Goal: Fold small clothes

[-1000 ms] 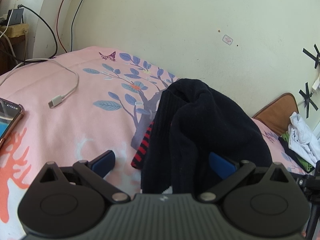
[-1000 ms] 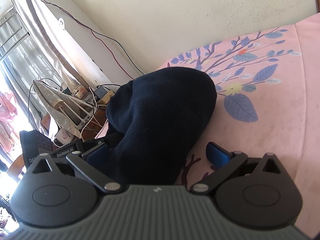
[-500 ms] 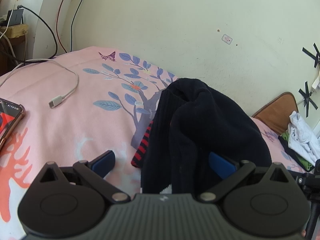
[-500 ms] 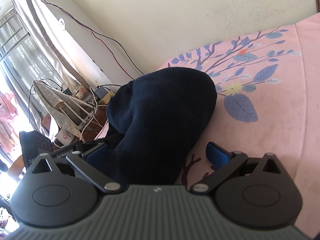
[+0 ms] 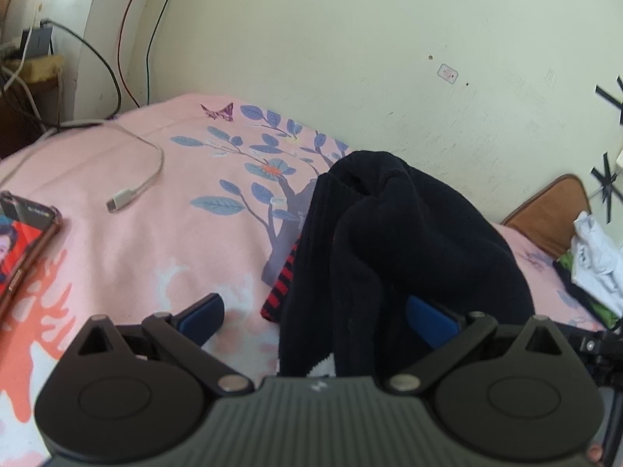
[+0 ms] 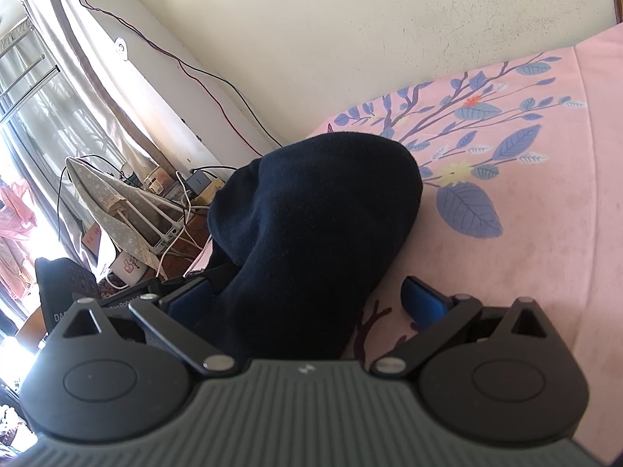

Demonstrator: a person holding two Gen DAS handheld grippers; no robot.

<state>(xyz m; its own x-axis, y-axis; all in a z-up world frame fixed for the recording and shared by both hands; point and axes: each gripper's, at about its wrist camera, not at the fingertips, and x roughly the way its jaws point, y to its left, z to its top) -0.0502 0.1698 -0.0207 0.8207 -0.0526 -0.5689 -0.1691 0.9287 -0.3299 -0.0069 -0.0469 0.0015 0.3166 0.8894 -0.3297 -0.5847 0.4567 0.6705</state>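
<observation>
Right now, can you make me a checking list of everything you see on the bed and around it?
Surface: pink bedsheet with a blue leaf print.
Job's things: dark sock bunched up, red-striped cloth under it.
Clutter: phone at left, white clothes at far right.
Grippers: left gripper open around the sock; right gripper open around it too.
Cables: white charger cable on the sheet; wall wires.
Surroundings: cream wall, curtain, ironing board.
</observation>
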